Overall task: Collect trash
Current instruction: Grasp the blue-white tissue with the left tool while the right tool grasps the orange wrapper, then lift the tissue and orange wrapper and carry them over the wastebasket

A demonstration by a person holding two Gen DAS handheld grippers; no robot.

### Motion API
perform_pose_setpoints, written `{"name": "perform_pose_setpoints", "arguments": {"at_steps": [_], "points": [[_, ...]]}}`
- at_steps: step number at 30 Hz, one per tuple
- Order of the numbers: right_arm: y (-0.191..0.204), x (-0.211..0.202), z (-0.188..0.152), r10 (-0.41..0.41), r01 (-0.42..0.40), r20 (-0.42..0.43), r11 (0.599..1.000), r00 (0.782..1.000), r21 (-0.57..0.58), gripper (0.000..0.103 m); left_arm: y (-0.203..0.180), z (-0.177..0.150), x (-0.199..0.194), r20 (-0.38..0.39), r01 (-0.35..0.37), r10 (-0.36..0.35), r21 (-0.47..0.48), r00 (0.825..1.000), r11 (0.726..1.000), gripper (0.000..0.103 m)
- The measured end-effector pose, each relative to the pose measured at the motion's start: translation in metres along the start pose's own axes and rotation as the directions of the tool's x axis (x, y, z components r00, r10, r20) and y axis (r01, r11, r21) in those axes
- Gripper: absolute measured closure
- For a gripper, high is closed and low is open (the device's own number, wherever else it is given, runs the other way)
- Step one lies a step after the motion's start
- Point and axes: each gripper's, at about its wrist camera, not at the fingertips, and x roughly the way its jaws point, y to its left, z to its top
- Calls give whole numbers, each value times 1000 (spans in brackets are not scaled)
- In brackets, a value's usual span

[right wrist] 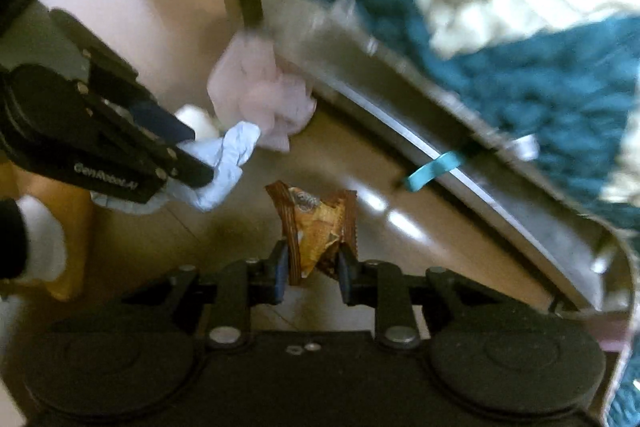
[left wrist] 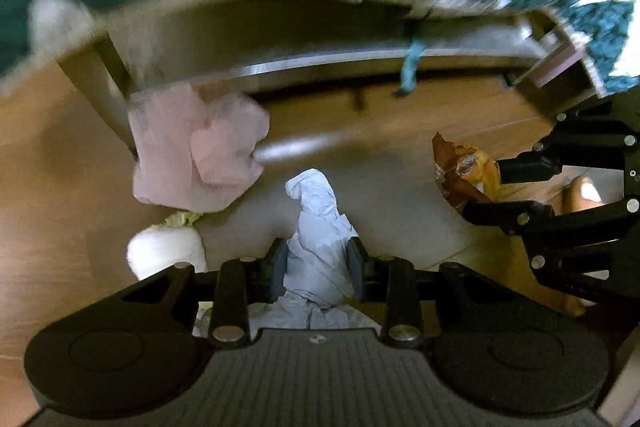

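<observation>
My left gripper (left wrist: 318, 263) is shut on a crumpled pale blue paper (left wrist: 316, 219), which sticks out beyond the pads and hangs above the wooden floor. In the right wrist view the same left gripper (right wrist: 200, 157) comes in from the left, pinching that paper (right wrist: 228, 167). My right gripper (right wrist: 312, 267) is shut on a crinkled brown and orange snack wrapper (right wrist: 316, 223). From the left wrist view the right gripper (left wrist: 482, 189) shows at the right edge with the wrapper (left wrist: 464, 167) between its fingers. Both grippers point steeply down.
A crumpled pink tissue (left wrist: 196, 151) and a white wad (left wrist: 168, 251) lie on the floor by a furniture leg (left wrist: 104, 67). A low frame (left wrist: 320, 67) with a teal and cream knitted blanket (right wrist: 520, 67) over it runs across the back. A teal strap (right wrist: 432, 167) hangs from it.
</observation>
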Motion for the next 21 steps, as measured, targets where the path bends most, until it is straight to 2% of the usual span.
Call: {"name": "perform_pose_setpoints", "arguments": {"at_steps": [7,13,17,21], "points": [[6,-103,6,-22,15,118,998,993,65,80,-43,4,-102,96,-11,9,23,995,1000,72],[23,-195,5,-61,48,228,997,972,59,80,-73,2,-192,215,-30,26,18,976,999,72],[30,-253,1,-83,71,294,996,952,52,80,-92,-1,-245,301,-43,36,16,953,999,72],[32,-293,0,-113,98,356,993,928,61,80,-108,-4,-293,390,-41,40,-4,920,999,72]]}}
